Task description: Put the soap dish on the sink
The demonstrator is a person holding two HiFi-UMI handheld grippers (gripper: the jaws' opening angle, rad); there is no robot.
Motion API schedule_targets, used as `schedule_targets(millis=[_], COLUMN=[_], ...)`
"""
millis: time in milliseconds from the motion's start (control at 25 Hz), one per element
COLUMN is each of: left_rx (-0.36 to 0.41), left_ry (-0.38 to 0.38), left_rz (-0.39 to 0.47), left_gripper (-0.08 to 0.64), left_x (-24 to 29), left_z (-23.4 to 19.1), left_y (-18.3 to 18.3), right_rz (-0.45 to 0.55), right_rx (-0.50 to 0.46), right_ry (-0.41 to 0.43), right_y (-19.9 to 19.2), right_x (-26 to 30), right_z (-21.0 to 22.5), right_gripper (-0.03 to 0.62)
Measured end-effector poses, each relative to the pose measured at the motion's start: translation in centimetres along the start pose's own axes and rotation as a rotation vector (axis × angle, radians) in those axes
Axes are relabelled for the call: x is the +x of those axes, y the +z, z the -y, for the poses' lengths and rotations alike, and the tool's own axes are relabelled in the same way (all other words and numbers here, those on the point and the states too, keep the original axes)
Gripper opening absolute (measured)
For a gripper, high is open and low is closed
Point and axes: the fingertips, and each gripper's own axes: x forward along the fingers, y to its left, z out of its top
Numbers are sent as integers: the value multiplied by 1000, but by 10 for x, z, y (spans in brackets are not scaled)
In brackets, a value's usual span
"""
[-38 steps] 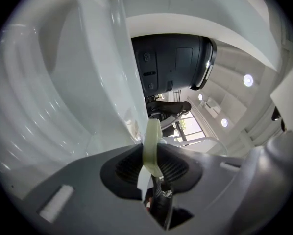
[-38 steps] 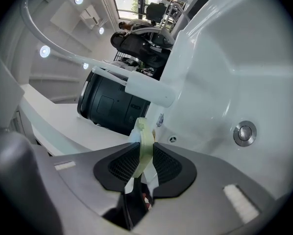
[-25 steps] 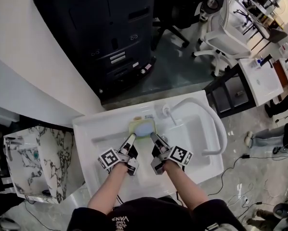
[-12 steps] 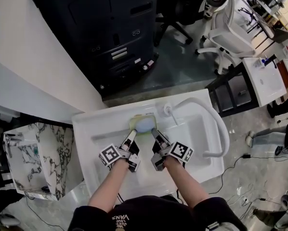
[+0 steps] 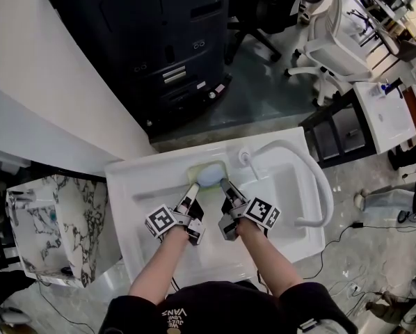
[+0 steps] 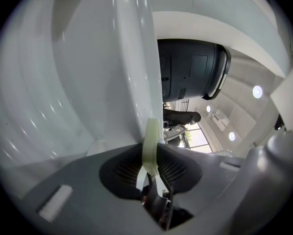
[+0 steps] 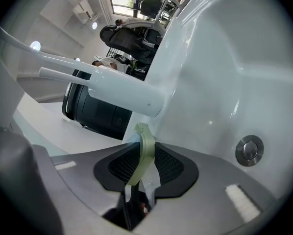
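Snugly between both claws [image 5: 193,189] [image 5: 225,186], soap dish [image 5: 208,175]

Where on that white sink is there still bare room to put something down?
The back ledge left of the soap dish, out to the left rim of the sink, is bare. Crowded: mid-ledge, where the left gripper and right gripper clamp the dish right beside the faucet.

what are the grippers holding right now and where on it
Both hold the soap dish by its pale green rim. The left gripper is shut on the rim's left side, and the right gripper is shut on its right side.
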Motion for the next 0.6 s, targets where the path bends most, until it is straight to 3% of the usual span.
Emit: schedule_targets(millis=[240,360,600], left_rx=[-12,-24,-32], left_ry=[-29,-50,-47], left_rz=[4,4,13], left_gripper=[135,169,181], left_x=[-1,-1,-4], left_z=[6,13,14], left_y=[1,2,4], right_rz=[33,44,48], right_rx=[17,9,-99], right_ry=[-12,-24,-46], right_y=[6,8,8], right_x=[2,1,-8], right_z=[2,3,0], right_gripper=[83,116,117])
